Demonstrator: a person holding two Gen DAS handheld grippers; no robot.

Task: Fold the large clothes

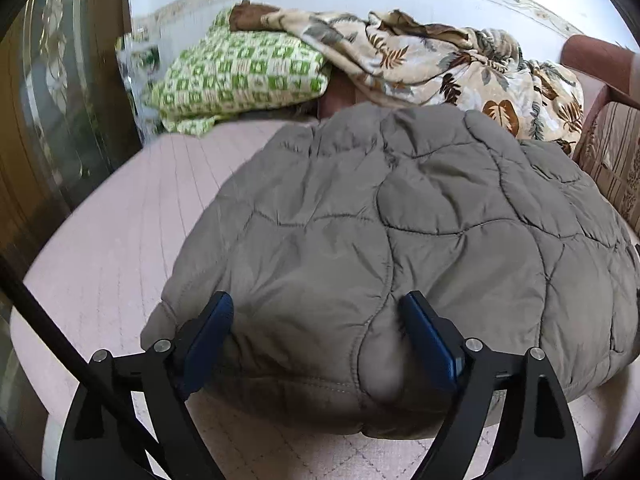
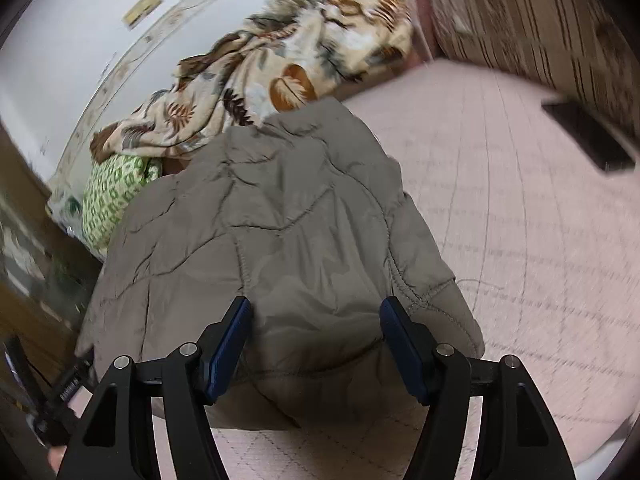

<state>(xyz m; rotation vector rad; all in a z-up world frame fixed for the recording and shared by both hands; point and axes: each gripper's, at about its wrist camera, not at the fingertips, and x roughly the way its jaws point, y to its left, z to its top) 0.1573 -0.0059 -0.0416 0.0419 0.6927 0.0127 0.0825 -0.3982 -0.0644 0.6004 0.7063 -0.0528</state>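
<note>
Folding looks well advanced: the grey quilted jacket (image 1: pixel 400 220) lies as a compact bundle on the pink bedcover (image 1: pixel 112 240), leaf-print blanket (image 1: pixel 440 64) at twelve o'clock. Left gripper (image 1: pixel 316 312) and right gripper (image 2: pixel 316 316) both stand spread, straddling its near edge; whether the pads press is unclear. Perhaps one last fold remains.

One grey quilted jacket (image 1: pixel 400 216) is lying between and beyond both pairs of jaws. Past it, one leaf-print blanket (image 1: pixel 440 64) and one green-and-white checked cloth (image 1: pixel 240 76) are lying. One pink quilted bed cover (image 2: pixel 500 200) is spreading beneath them. Two grippers are showing, each with two blue pads (image 1: pixel 430 340).
</note>
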